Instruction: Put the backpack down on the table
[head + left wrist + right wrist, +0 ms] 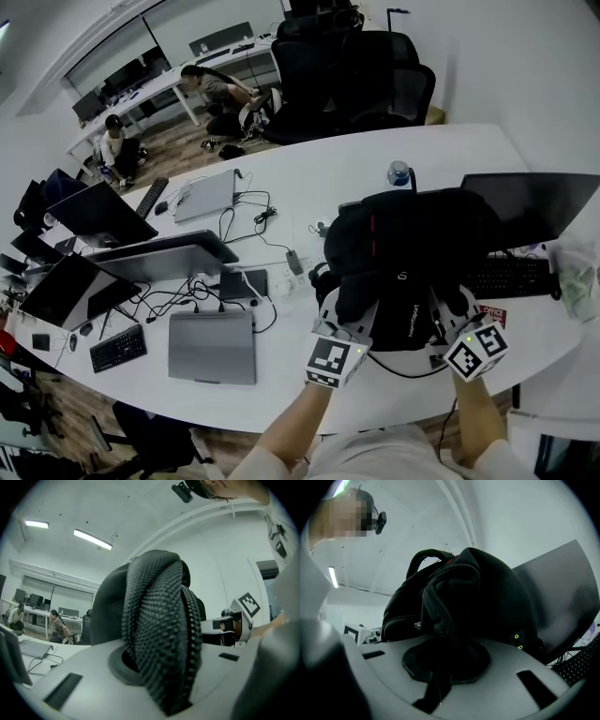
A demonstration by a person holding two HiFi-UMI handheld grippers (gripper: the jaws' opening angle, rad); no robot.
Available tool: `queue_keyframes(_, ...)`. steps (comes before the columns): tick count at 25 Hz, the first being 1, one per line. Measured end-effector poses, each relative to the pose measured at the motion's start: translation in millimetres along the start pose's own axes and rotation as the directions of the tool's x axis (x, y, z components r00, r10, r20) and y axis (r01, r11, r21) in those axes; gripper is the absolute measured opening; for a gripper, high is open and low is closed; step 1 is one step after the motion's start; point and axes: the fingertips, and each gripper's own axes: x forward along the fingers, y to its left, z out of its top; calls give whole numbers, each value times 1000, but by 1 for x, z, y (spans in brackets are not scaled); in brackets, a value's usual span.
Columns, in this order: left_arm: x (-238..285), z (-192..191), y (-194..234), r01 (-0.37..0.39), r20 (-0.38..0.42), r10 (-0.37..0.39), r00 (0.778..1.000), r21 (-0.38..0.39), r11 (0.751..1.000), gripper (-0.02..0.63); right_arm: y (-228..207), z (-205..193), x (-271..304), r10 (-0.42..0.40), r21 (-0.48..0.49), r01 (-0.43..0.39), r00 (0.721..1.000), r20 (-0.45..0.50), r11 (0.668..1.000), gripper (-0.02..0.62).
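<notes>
A black backpack (405, 253) hangs over the near part of the white table (375, 159), held between both grippers. My left gripper (349, 315) is shut on its padded mesh shoulder strap (159, 630), which fills the left gripper view. At the pack's right side, my right gripper (448, 306) is shut on a black strap with a corded edge (440, 613). In the right gripper view the backpack's body (492, 592) bulges up behind the jaws. Whether its bottom touches the table I cannot tell.
A dark monitor (534, 202) and a black keyboard (511, 277) stand right of the pack, a water bottle (399, 173) behind it. Left lie a closed laptop (211, 347), cables (248, 220) and more monitors (98, 214). Office chairs (352, 80) and seated people (211, 84) are beyond.
</notes>
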Motion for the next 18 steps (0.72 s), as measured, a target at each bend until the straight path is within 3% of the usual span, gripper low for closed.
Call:
queue_keyframes(4, 17, -26, 13, -17, -69, 15, 998, -19, 1000, 63, -16, -16, 13, -29, 39, 29, 999, -15, 999, 34)
queue_keyframes(9, 26, -41, 24, -34, -87, 34, 996, 3, 999, 66, -23, -24, 24, -51, 24, 51, 999, 5, 998, 34)
queue_keyframes(18, 28, -63, 32, -93, -29, 94, 995, 58, 994, 77, -28, -47, 32, -74, -128, 82, 995, 70, 988, 40)
